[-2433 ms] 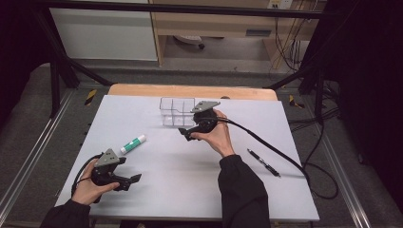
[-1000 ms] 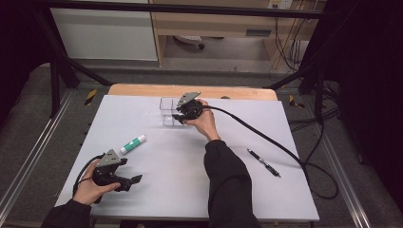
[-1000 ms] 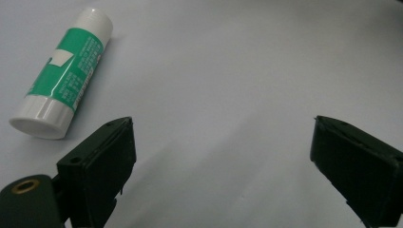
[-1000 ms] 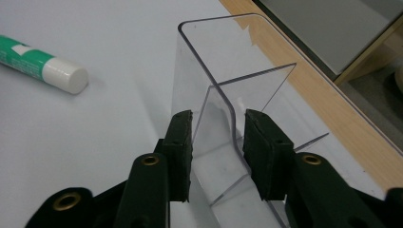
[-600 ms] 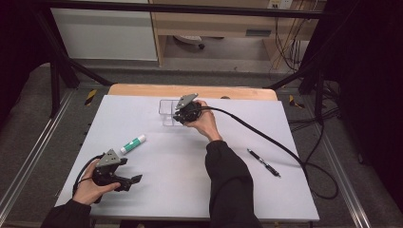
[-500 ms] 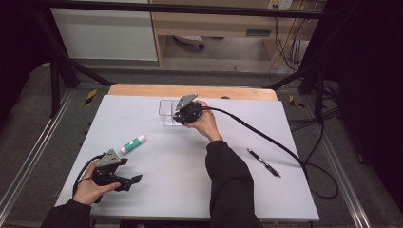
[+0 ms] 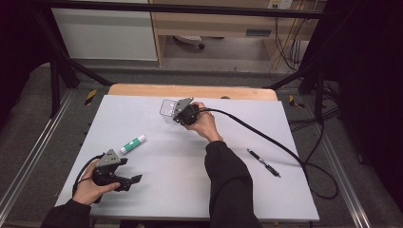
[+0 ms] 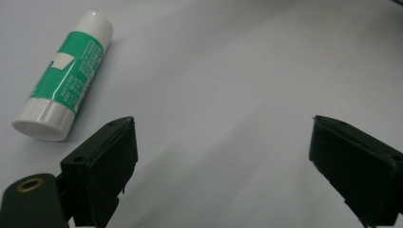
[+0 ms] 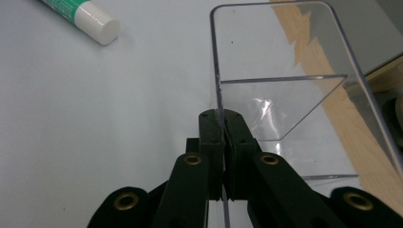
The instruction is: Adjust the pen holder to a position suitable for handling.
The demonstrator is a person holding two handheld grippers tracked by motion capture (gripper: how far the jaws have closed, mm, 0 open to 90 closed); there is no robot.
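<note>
Clear plastic organizer (image 7: 167,107) being pinched at the table's (image 7: 285,190) far edge.
Right gripper (image 9: 223,124) is clamping its wall, jaws having just closed; left gripper (image 8: 223,156) is resting wide open, empty, near the glue stick (image 8: 64,78).

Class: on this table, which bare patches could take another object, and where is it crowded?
Free: the stretch between the glue stick and the pen, and the table's near right corner. Crowded: the far middle, where the right gripper clamps the clear box.

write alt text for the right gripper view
The right gripper has its two black jaws clamped on the near wall of a clear plastic divided box on a pale grey table. A green-and-white glue stick lies at top left.
</note>
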